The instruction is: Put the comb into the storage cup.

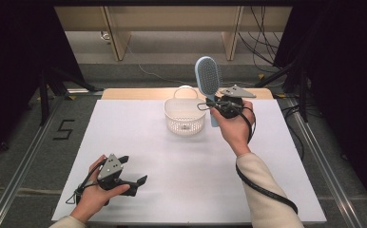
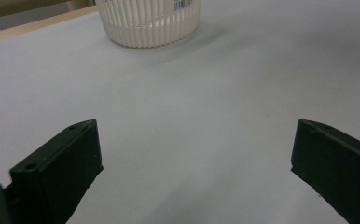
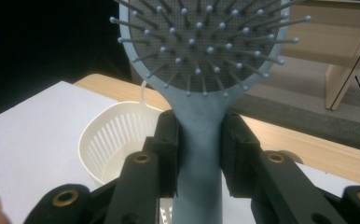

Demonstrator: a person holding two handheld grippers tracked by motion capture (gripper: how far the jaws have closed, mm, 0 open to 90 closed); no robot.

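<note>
1. We take the white slatted basket [image 1: 185, 116] as our landmark; it stands on the white table sheet [image 1: 172, 190] toward the far edge, at the middle of the table's width.

2. We find the light blue hairbrush [image 1: 208, 78] held upright just to the right of the basket, its oval head well above the basket's rim and its handle running down beside the basket's right wall. In the high view the bristle face looks toward the person.

3. The right gripper [image 1: 222, 105] is clenched on the brush handle. In the right gripper view both black pads press the neck of the handle [image 3: 199, 154] from either side, just below the bristle pad, with the basket [image 3: 117, 140] behind and to the left of the jaws.

4. The right hand [image 1: 234, 126] carries that gripper just right of the basket, with a cream sleeve [image 1: 267, 194] trailing back toward the near edge.

5. The left gripper [image 1: 131, 178] lies low at the sheet, well apart from the basket, toward the near left part of the table. Its jaws stand released and wide; in the left gripper view we see bare sheet between them, with the basket [image 2: 148, 23] far ahead.

6. The left hand [image 1: 93, 197] holds that gripper at the near edge.

7. The basket's handle loop [image 1: 185, 89] stands up at its far side.
</note>
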